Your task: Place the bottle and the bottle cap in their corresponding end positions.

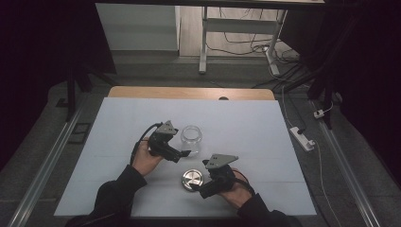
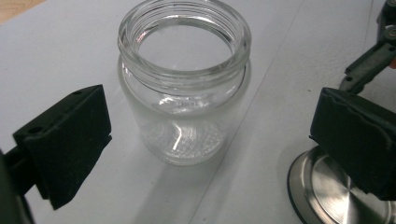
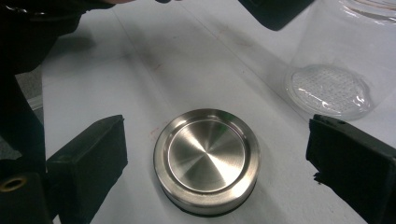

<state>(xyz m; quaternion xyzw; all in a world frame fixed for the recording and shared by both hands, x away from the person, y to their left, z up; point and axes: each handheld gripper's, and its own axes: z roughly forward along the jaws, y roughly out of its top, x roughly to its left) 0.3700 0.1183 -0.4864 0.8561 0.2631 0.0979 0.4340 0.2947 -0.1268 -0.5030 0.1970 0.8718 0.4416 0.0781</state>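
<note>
An empty clear glass jar [image 1: 191, 138] [image 2: 183, 88] [image 3: 343, 60] stands upright and lidless on the white table. Its round steel lid [image 1: 192, 178] [image 2: 334, 191] [image 3: 207, 159] lies flat nearer the table's front. My left gripper [image 1: 185, 153] [image 2: 205, 149] is open just left of the jar, with wide jaws either side of it and no pad touching the glass. My right gripper [image 1: 194, 187] [image 3: 217, 163] is open at the lid's right, its black pads [image 3: 91, 161] standing off both sides of the lid.
The white sheet [image 1: 123, 127] covers the table, with a wooden strip [image 1: 189, 92] at the far edge. Beyond it stand a table frame [image 1: 204, 42] and loose cables on the floor. A power strip [image 1: 302, 138] lies off the table's right side.
</note>
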